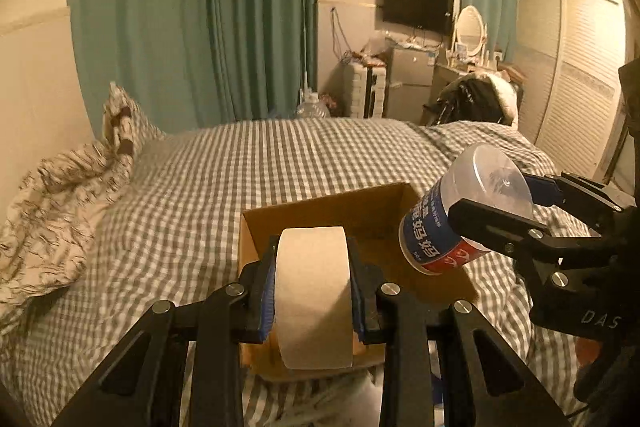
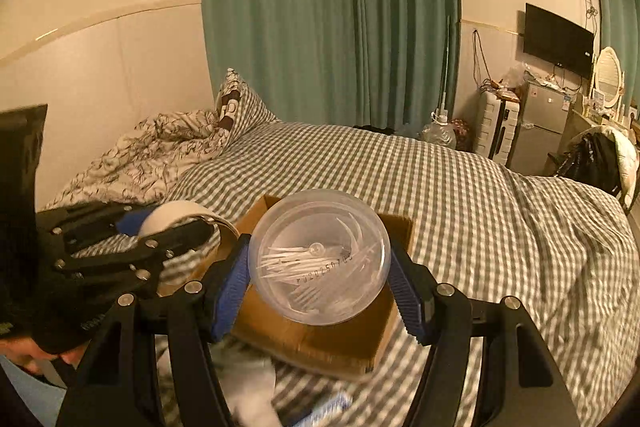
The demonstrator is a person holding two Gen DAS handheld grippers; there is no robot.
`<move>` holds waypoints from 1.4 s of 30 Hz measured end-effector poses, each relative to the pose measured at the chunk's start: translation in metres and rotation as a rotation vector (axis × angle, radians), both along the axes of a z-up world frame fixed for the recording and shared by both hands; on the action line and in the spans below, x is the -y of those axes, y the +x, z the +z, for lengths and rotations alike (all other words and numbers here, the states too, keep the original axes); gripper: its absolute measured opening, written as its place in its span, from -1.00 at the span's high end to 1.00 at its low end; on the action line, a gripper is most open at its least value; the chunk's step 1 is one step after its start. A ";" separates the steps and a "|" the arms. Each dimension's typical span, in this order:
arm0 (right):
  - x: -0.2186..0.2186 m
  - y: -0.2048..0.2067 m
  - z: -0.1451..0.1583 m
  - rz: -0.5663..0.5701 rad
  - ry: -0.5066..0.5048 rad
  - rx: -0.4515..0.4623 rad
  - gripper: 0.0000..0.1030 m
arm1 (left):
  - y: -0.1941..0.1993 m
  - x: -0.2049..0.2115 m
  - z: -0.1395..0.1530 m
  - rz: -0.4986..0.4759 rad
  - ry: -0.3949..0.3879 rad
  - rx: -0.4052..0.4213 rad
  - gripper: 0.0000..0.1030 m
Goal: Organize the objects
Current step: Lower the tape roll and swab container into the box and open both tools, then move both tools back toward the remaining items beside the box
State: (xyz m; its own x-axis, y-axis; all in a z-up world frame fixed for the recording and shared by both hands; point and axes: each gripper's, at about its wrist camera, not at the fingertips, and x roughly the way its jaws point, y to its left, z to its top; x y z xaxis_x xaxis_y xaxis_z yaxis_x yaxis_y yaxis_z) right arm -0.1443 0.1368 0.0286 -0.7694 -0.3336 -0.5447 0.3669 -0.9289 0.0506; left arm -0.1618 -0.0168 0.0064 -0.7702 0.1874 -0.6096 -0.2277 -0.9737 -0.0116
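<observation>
A roll of tape was clamped between the left tongs above an open cardboard box. Beside it, a clear toothpick jar was gripped by the right tongs over the same box, which was set on a checked bed.

Dim, amber-tinted indoor light, recorded through strong fisheye lenses.

Both views are washed in a warm yellow cast; the light source itself is not seen; soft shadow is thrown inside the cardboard box; a faint sheen is caught on the clear container; straight lines are bowed near the rims and the corners are vignetted black; the checked bedding is smeared by motion blur toward the lower edges.
</observation>
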 end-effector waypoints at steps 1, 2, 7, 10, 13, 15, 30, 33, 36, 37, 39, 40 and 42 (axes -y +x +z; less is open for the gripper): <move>0.000 -0.009 -0.002 0.000 0.000 0.008 -0.25 | -0.009 0.000 -0.005 -0.002 0.004 0.016 0.42; 0.002 -0.022 -0.007 -0.002 0.003 0.023 -0.25 | -0.019 0.000 -0.011 0.001 0.003 0.030 0.42; 0.004 -0.063 -0.039 -0.007 0.016 0.109 -0.25 | -0.040 -0.006 -0.044 -0.006 -0.023 0.083 0.42; 0.006 -0.076 -0.058 -0.005 0.043 0.143 -0.25 | -0.049 -0.006 -0.064 -0.009 -0.047 0.118 0.42; 0.004 -0.081 -0.071 -0.008 0.066 0.159 -0.25 | -0.054 -0.006 -0.077 -0.017 -0.059 0.147 0.39; 0.001 -0.084 -0.077 -0.007 0.066 0.167 -0.26 | -0.054 -0.006 -0.080 -0.018 -0.058 0.161 0.37; -0.011 -0.020 -0.007 -0.035 0.054 0.032 -0.64 | 0.015 0.000 -0.022 0.081 -0.113 0.032 -0.90; -0.015 0.003 0.011 -0.047 0.053 0.008 -0.67 | 0.034 0.004 -0.006 0.093 -0.121 0.000 -0.92; -0.021 0.028 0.027 -0.056 0.056 -0.020 -0.70 | 0.056 0.012 0.002 0.114 -0.127 -0.020 -0.98; -0.022 0.036 0.031 -0.057 0.056 -0.030 -0.72 | 0.063 0.014 0.003 0.121 -0.128 -0.024 -0.99; -0.024 0.054 0.039 -0.060 0.058 -0.052 -0.77 | 0.075 0.018 0.002 0.140 -0.132 -0.026 -0.99; -0.025 0.061 0.041 -0.062 0.061 -0.058 -0.78 | 0.081 0.019 0.000 0.147 -0.135 -0.024 -1.00; -0.026 0.073 0.042 -0.063 0.069 -0.064 -0.79 | 0.090 0.023 -0.006 0.159 -0.138 -0.017 -1.00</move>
State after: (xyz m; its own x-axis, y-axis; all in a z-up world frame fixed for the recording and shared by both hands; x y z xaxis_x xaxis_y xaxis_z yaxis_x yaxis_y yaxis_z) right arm -0.0715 0.1631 0.0707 -0.8217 -0.2470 -0.5136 0.3083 -0.9506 -0.0360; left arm -0.0715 -0.0393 0.0007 -0.7936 -0.0219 -0.6080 -0.0697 -0.9895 0.1267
